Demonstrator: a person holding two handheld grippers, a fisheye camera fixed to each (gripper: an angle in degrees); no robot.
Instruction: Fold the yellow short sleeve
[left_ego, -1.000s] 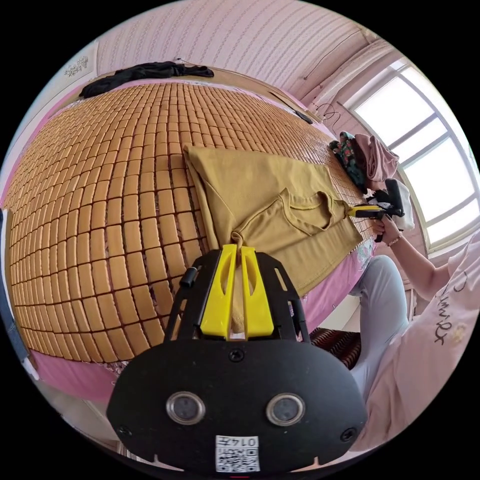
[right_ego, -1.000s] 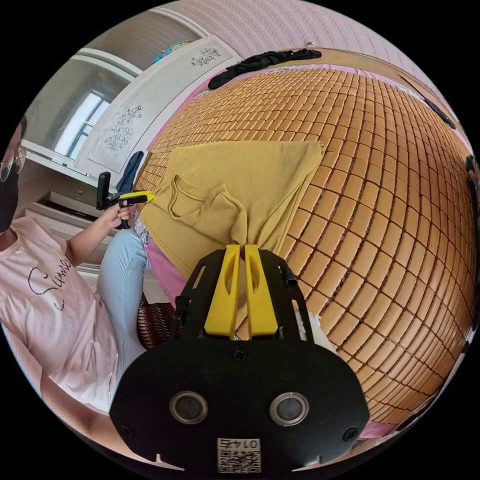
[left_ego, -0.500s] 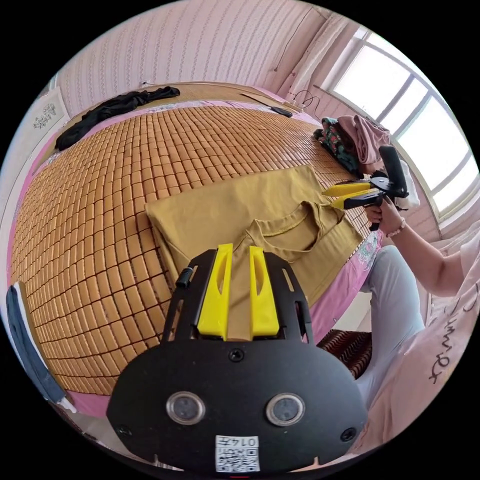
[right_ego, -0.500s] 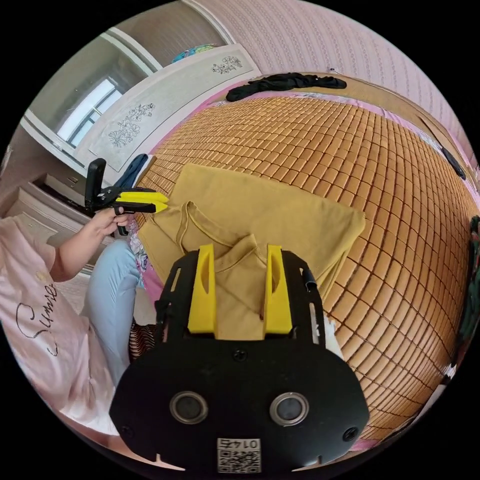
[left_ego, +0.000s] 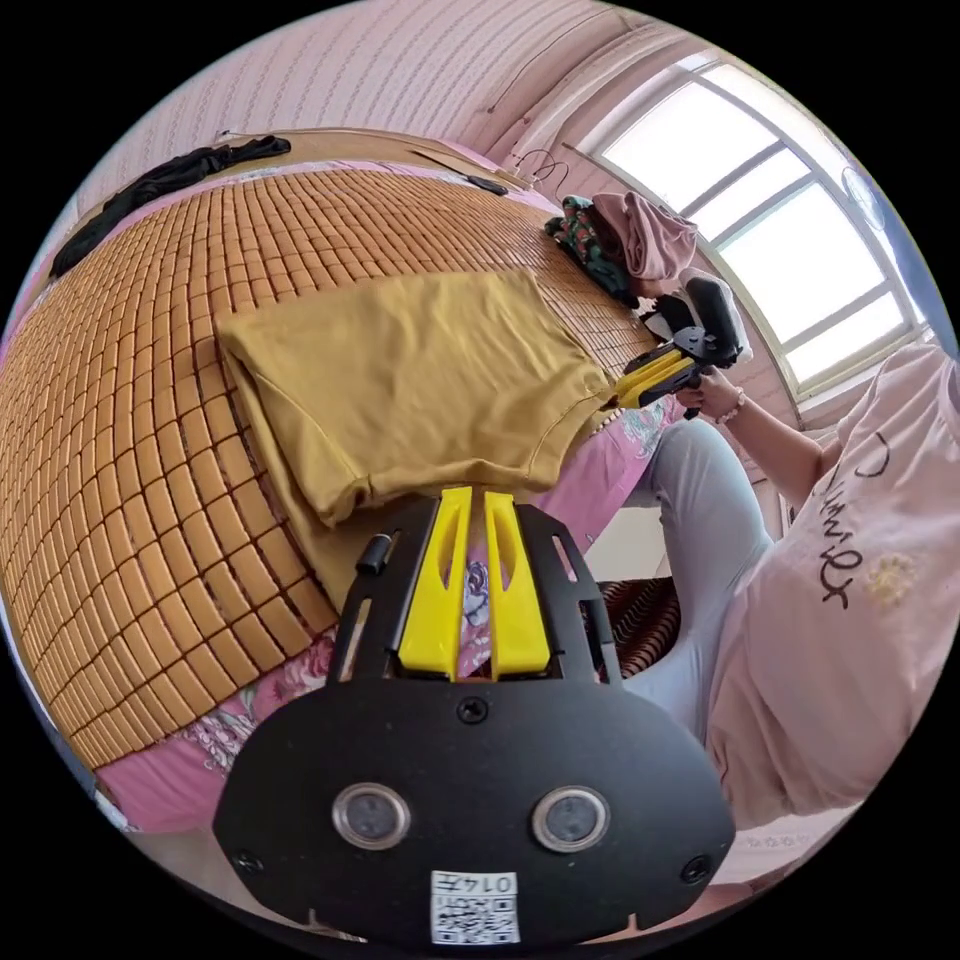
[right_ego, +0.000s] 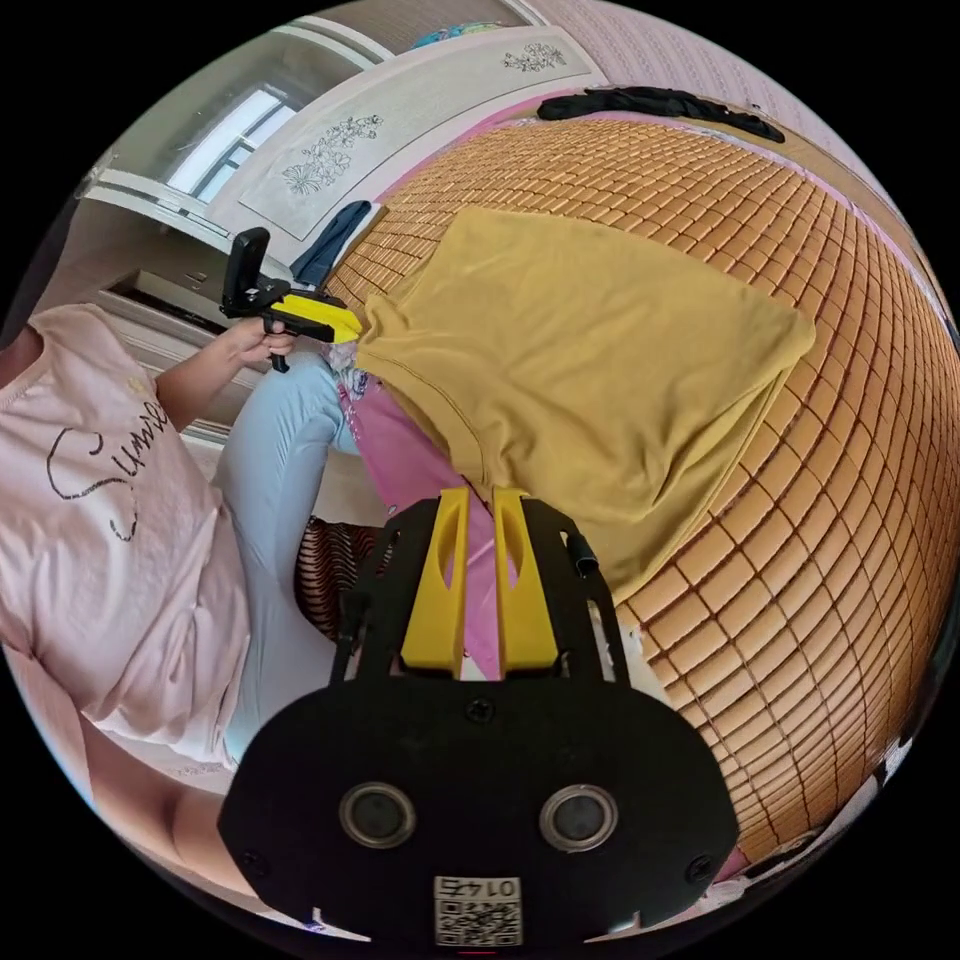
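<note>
The yellow short sleeve shirt (left_ego: 400, 370) (right_ego: 600, 350) lies folded on the bamboo mat (left_ego: 110, 420) (right_ego: 860, 520), with its near edge at the side of the bed. My left gripper (left_ego: 473, 492) is shut on one end of that edge, and it also appears in the person's hand (right_ego: 352, 325) at the shirt's corner. My right gripper (right_ego: 482, 490) is shut on the other end and appears at the opposite corner (left_ego: 612, 396). The edge is stretched between the two grippers. The collar is hidden.
A black garment (left_ego: 150, 185) (right_ego: 650, 100) lies at the far end of the bed. A pile of clothes (left_ego: 625, 235) sits by the window. A pink flowered sheet (left_ego: 250, 710) hangs below the mat. The person (left_ego: 850, 570) (right_ego: 110, 500) stands at the bedside.
Half a second ago both grippers stood open over the collar end. Now both are shut on the shirt's near edge, drawn toward the bedside, and the collar has gone from sight.
</note>
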